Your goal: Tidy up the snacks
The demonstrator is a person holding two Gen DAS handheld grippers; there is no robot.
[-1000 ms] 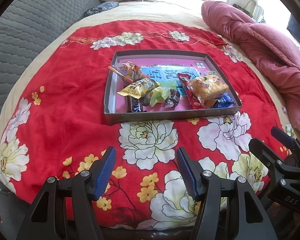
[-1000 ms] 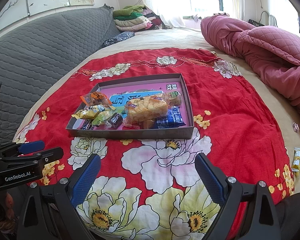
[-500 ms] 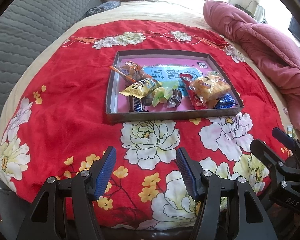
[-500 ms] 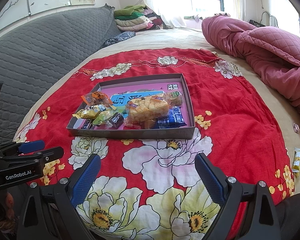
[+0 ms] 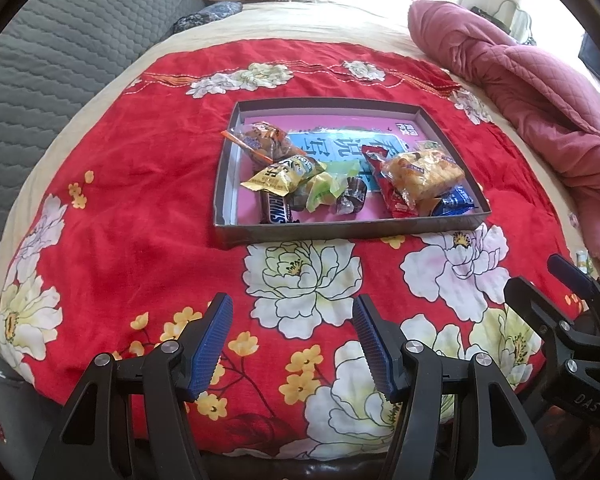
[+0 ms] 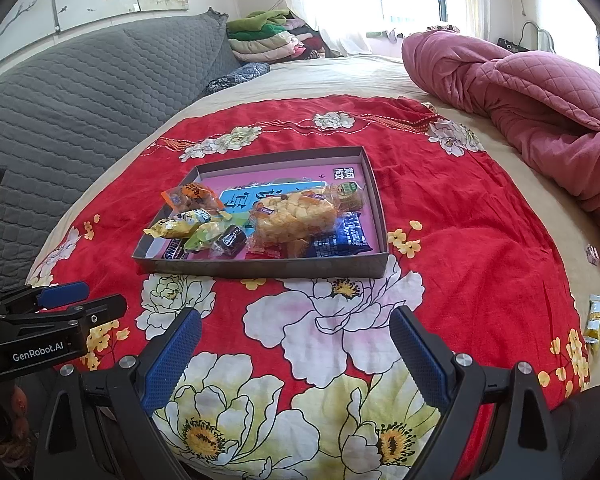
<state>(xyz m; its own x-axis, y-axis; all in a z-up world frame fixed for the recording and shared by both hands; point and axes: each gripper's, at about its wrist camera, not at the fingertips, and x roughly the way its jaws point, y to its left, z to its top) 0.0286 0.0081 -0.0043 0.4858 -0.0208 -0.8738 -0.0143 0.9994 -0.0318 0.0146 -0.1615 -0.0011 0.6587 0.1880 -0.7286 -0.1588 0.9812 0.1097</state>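
Observation:
A shallow grey box tray [image 5: 340, 231] [image 6: 260, 270] sits on a red floral cloth [image 5: 140, 200] on the bed. It holds several wrapped snacks: a large bread pack [image 5: 422, 174] [image 6: 294, 216], a Snickers bar [image 5: 274, 210], a yellow packet [image 5: 282, 174] [image 6: 180, 224], an orange packet [image 5: 262, 140] and a blue packet [image 6: 340, 236]. My left gripper [image 5: 292, 338] is open and empty, near the cloth's front edge. My right gripper [image 6: 296, 348] is open and empty, also short of the tray.
A pink quilt [image 6: 520, 92] lies bunched at the right. A grey padded headboard [image 6: 80, 96] runs along the left. Folded clothes [image 6: 268, 36] are stacked at the back. Loose small snack packs [image 6: 598, 316] lie off the cloth at the right edge.
Both views drift very slightly; the tray sits a touch further right in the left wrist view. Both grippers stay open and empty.

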